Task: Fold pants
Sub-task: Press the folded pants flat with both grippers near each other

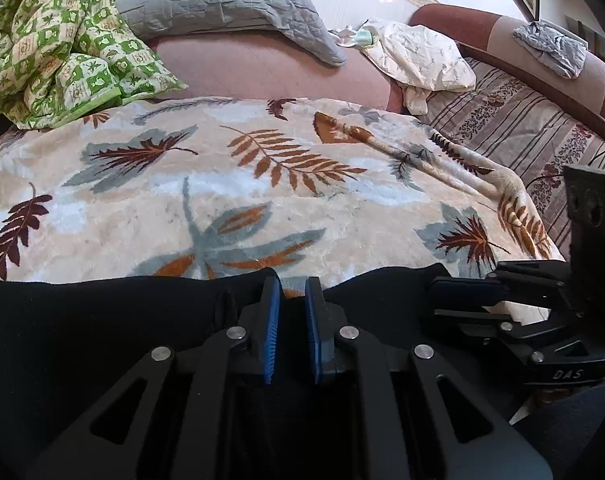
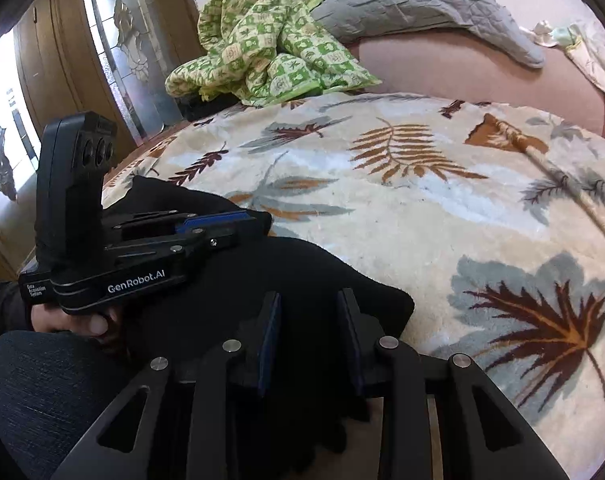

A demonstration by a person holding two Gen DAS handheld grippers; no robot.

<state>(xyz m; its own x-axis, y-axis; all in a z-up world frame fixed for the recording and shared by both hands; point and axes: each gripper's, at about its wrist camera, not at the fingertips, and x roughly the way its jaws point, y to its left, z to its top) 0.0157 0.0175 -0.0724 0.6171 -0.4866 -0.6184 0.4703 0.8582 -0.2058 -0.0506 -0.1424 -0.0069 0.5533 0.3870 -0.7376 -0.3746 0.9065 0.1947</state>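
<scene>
Black pants (image 1: 102,320) lie at the near edge of a leaf-patterned blanket (image 1: 222,200) on a bed. My left gripper (image 1: 292,292) sits over the pants' far edge with its blue pads a small gap apart, black cloth between them. It also shows in the right wrist view (image 2: 238,220), lying on the pants (image 2: 282,280). My right gripper (image 2: 308,308) is over the pants' right corner, jaws apart with cloth under them. It shows from the side in the left wrist view (image 1: 442,292).
A green checked quilt (image 1: 62,48) and a grey pillow (image 1: 222,4) lie at the bed's far side. A cream cloth (image 1: 418,56) and a striped sheet (image 1: 522,128) are at the right. A wooden door (image 2: 62,60) stands at the left.
</scene>
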